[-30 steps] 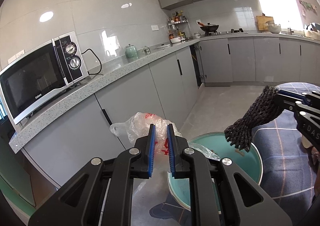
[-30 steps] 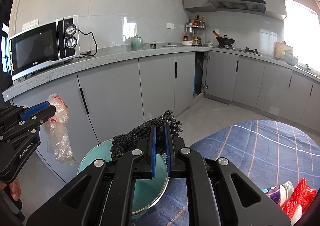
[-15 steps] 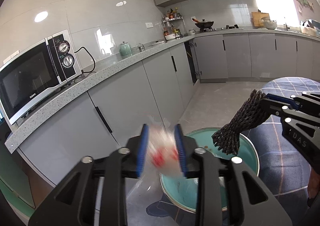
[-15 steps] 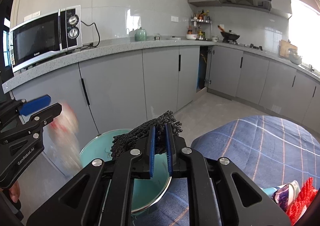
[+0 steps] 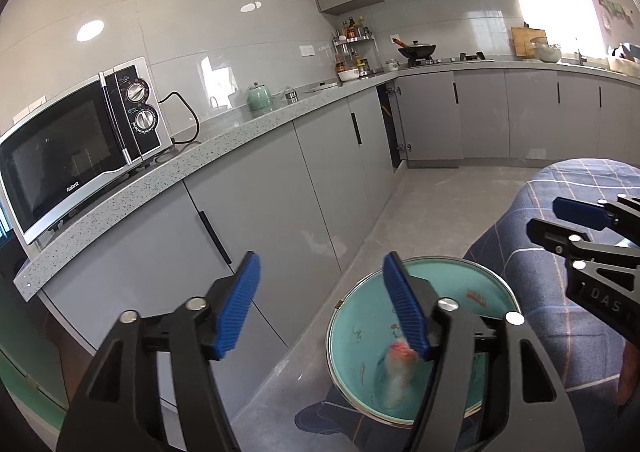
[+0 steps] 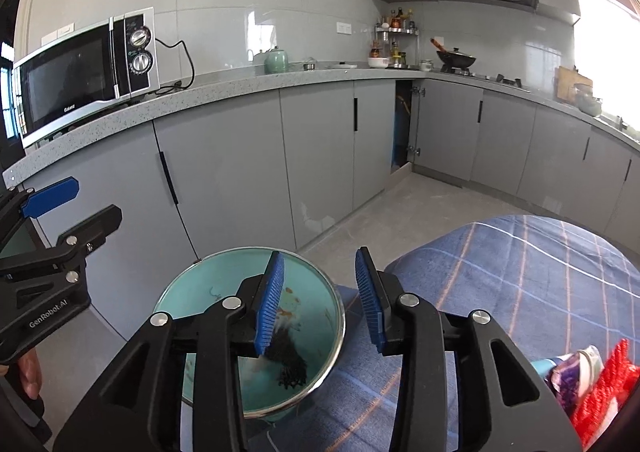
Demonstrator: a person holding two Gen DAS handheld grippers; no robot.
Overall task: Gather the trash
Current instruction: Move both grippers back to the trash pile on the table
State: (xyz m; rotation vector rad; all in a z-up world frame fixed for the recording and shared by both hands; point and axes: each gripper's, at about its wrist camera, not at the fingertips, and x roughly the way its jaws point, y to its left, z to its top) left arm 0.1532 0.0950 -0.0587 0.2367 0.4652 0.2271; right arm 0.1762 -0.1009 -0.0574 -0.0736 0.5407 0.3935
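A teal bin (image 5: 472, 284) (image 6: 200, 284) with a metal rim stands on the floor below both grippers. Inside it, a clear plastic bag with red print (image 5: 398, 368) shows as a falling blur. A black net sleeve (image 6: 290, 366) lies deeper in the bin. My left gripper (image 5: 324, 304) hangs over the bin's left rim, its jaws opening with nothing between them. Above the bin, my right gripper (image 6: 318, 300) has its jaws opening and empty too. Each gripper also shows at the edge of the other's view, the right gripper (image 5: 568, 219) and the left gripper (image 6: 76, 203).
Grey cabinets (image 6: 320, 155) and a counter with a microwave (image 5: 76, 147) run along the left. A table under a blue checked cloth (image 6: 520, 276) stands right of the bin, with a red net (image 6: 604, 384) and a printed wrapper (image 6: 576, 368) at its near edge.
Both grippers opened. The plastic bag left the left gripper and dropped into the bin; the black net sleeve left the right gripper and fell in as well.
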